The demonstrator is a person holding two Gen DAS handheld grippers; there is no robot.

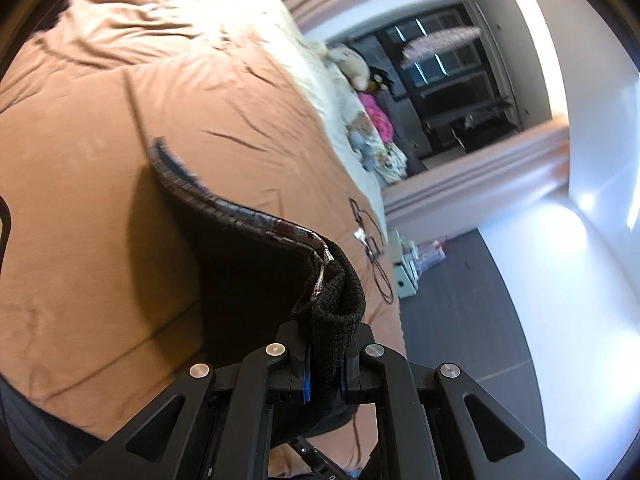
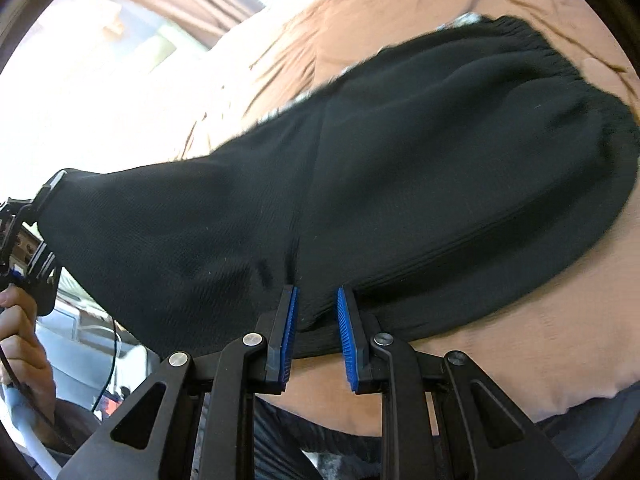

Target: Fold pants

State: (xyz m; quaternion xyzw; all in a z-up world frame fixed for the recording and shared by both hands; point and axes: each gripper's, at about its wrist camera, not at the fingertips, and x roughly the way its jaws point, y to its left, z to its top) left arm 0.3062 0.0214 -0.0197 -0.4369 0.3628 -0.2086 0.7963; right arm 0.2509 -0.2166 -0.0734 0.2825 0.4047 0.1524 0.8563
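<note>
Both grippers are clamped on the black knit pants [image 2: 360, 184]: right gripper [image 2: 316, 336] nips the near edge, left gripper [image 1: 324, 364] lifts a cuff off the rumpled brown bedspread [image 1: 100, 160], black cable [image 1: 372, 240] lying further back

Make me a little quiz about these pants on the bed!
1. True or false: the left hand-held gripper is shut on the pants.
2. What colour is the cover under the pants? A) blue B) brown C) green
3. Fill in: the pads of the right hand-held gripper are ____ in colour.

Key: 1 true; 2 B; 3 blue.
</note>
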